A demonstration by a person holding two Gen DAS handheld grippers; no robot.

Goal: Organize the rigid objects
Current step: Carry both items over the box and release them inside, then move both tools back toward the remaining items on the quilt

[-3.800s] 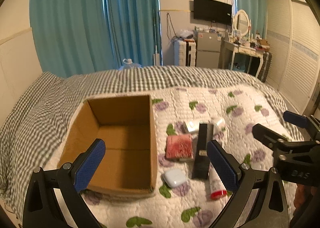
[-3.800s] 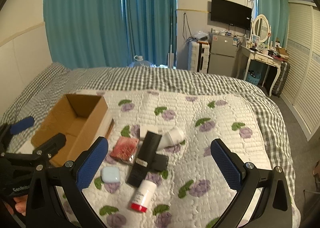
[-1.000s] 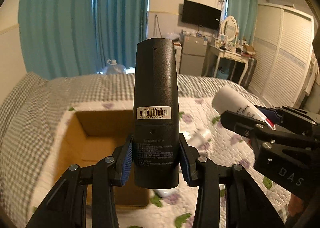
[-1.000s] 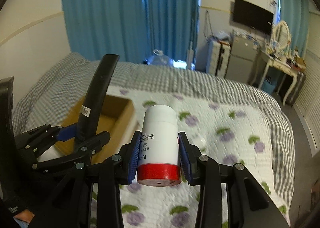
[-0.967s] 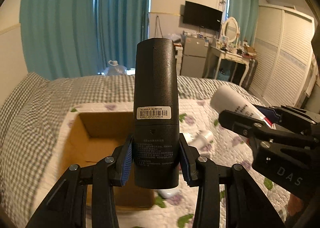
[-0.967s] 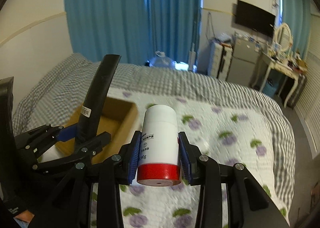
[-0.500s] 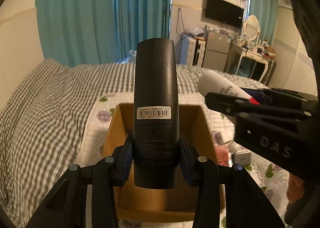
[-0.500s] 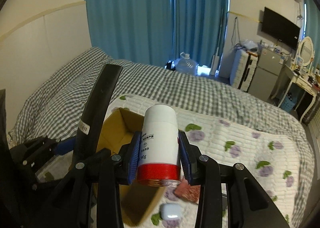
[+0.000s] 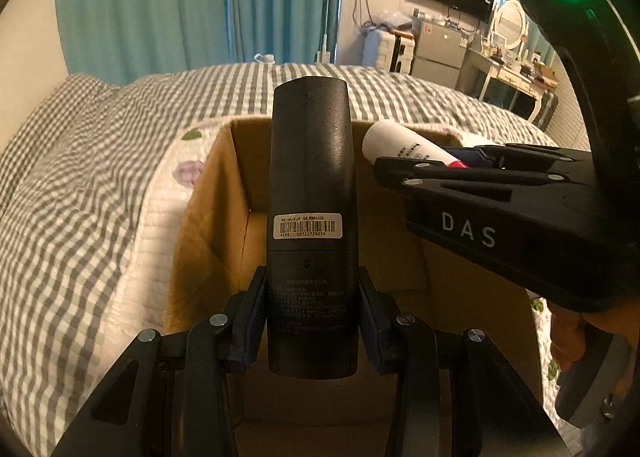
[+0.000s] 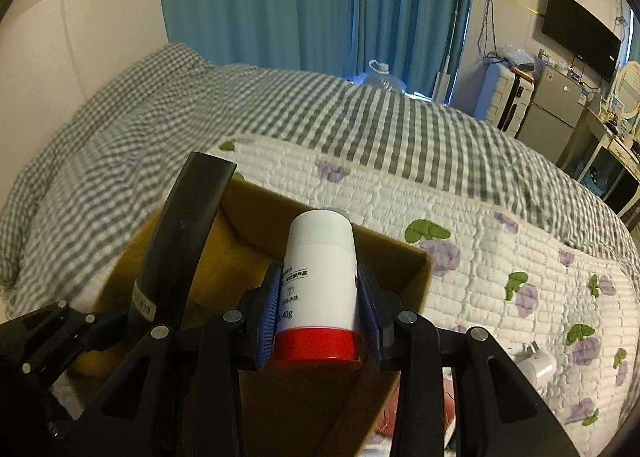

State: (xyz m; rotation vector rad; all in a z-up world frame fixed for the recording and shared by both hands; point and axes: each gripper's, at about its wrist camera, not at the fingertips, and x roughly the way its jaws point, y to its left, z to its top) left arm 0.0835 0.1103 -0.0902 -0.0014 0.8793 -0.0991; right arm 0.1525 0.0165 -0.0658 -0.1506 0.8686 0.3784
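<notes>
My left gripper point(image 9: 311, 321) is shut on a long black remote point(image 9: 310, 193) with a barcode label, which stands up over the open cardboard box point(image 9: 208, 225). My right gripper point(image 10: 318, 317) is shut on a white bottle with a red cap point(image 10: 320, 277), held above the same box point(image 10: 416, 269). In the left wrist view the right gripper point(image 9: 448, 165) reaches in from the right with the bottle point(image 9: 400, 145) over the box's far side. In the right wrist view the remote point(image 10: 180, 233) and the left gripper point(image 10: 108, 327) sit at the left.
The box rests on a quilted floral cover point(image 10: 500, 241) over a grey checked bedspread point(image 9: 80, 177). A white plug-like item point(image 10: 536, 363) and a red item point(image 10: 412, 417) lie on the quilt right of the box. A hand point(image 9: 568, 333) holds the right gripper's handle.
Both grippers have come down and moved left from over the quilt to over the box, each keeping its object. The box now fills the lower part of both views.
</notes>
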